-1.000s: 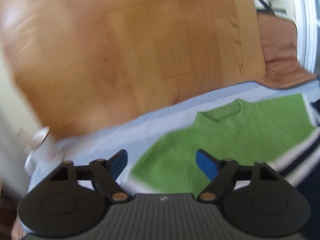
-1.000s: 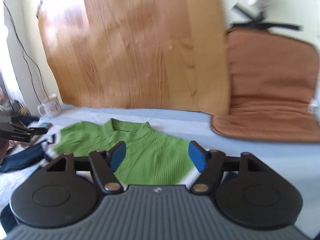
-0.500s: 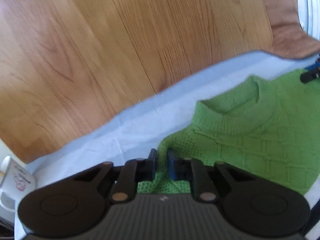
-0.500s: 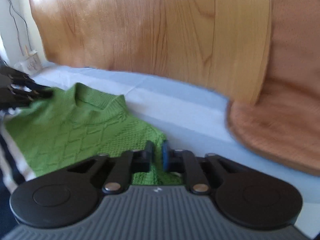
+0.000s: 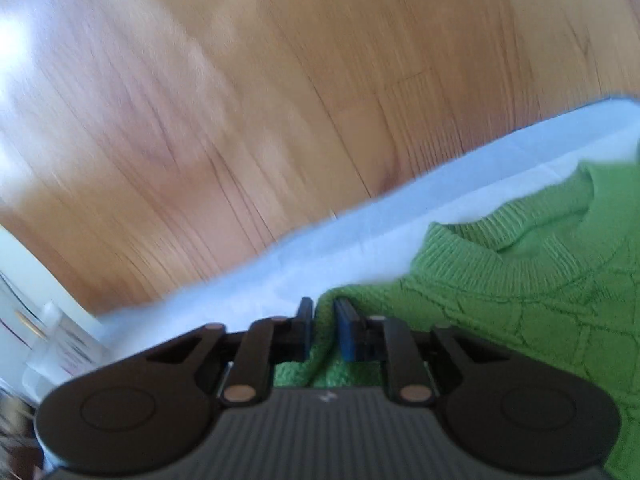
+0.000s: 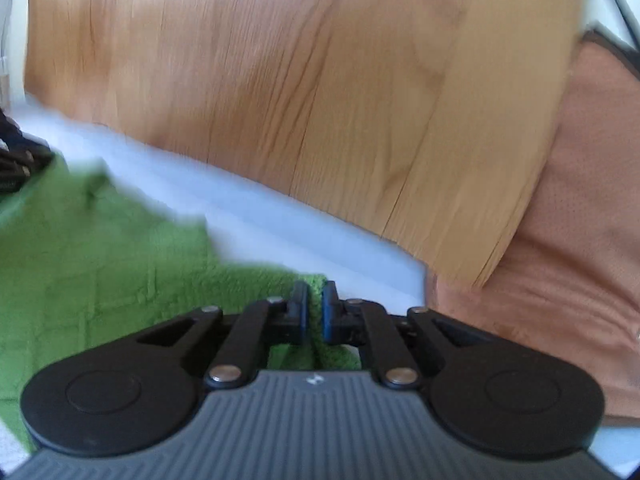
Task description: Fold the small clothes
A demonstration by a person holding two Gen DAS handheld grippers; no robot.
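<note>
Green knit sweater [image 5: 520, 280] lay on a pale blue sheet [image 5: 360, 236] before a wooden board [image 5: 280, 100]. Left gripper [image 5: 322, 328] pinched one shoulder edge, right gripper [image 6: 314, 312] the other; both jaws were easing apart slightly, fabric bunched between the pads. A brown cushion [image 6: 580, 220] sat to the right.
</note>
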